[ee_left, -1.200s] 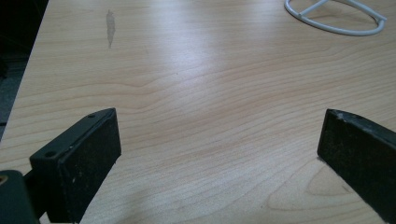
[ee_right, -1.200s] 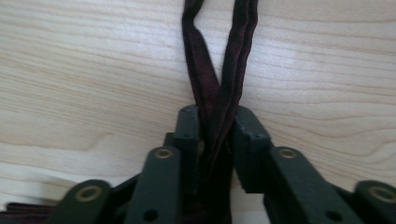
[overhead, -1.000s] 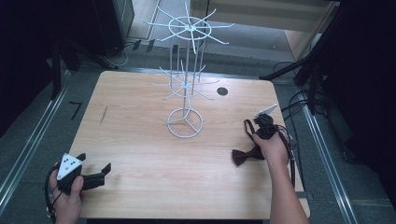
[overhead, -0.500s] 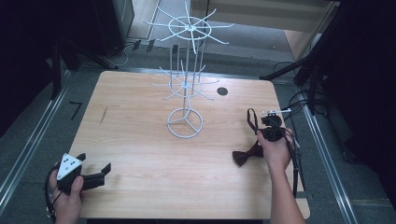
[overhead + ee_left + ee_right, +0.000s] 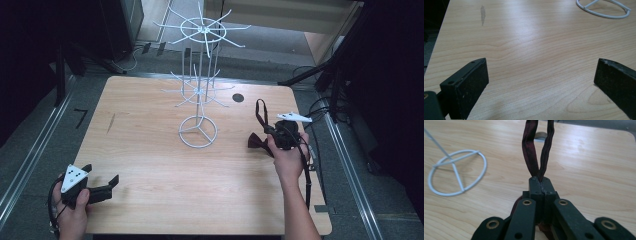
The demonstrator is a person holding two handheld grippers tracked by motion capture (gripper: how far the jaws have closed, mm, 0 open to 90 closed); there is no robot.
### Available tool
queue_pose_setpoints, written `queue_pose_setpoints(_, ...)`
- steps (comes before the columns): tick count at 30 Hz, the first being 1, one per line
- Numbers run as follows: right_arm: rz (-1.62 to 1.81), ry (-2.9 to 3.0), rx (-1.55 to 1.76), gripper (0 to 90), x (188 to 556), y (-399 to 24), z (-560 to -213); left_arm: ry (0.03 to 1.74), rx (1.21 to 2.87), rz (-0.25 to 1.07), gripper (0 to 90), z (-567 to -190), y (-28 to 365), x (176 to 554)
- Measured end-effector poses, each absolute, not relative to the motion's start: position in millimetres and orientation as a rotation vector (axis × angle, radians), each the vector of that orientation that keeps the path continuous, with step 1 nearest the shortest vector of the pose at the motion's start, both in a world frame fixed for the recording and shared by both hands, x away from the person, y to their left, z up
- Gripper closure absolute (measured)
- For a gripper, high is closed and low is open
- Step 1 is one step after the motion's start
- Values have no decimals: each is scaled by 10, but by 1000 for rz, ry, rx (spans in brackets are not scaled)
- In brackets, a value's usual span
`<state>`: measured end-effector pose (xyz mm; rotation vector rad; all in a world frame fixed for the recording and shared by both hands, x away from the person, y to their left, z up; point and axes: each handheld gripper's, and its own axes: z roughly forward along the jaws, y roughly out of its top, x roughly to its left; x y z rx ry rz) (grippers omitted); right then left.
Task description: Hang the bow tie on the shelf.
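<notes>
A dark red bow tie hangs from my right gripper at the table's right side. The jaws are shut on its strap, whose loop rises above the fingertips; the bow lies partly hidden under the gripper. A white wire hanging stand with spoke arms stands at the table's middle back, its ring base left of the bow tie. My left gripper rests open near the front left corner, nothing between its jaws.
The wooden table has a round cable hole right of the stand and a grey smear at its left. Cables lie on the floor beyond the right edge. A dark cabinet stands behind.
My right gripper has risen and shifted slightly toward the stand, carrying the bow tie up off the table. The left gripper has stayed put.
</notes>
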<state>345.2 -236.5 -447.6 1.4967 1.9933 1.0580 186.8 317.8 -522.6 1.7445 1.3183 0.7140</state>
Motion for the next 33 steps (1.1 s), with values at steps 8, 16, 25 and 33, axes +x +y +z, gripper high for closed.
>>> queue_pose_setpoints(8,1127,1997,1427,900,3369,-2211,-4411,1318,1745,714,1,-5226,3178,1868)
queue_pose_setpoints(16,1201,1999,1369,900,3278,-2085,-4330,1320,1745,714,2,-5227,3176,1869)
queue_pose_setpoints(25,1258,2037,1297,900,3182,-1927,-4256,1319,1746,714,2,-5227,3175,1869)
queue_pose_setpoints(33,1309,2043,1247,900,3063,-1844,-4150,1319,1749,715,2,-5226,3173,1868)
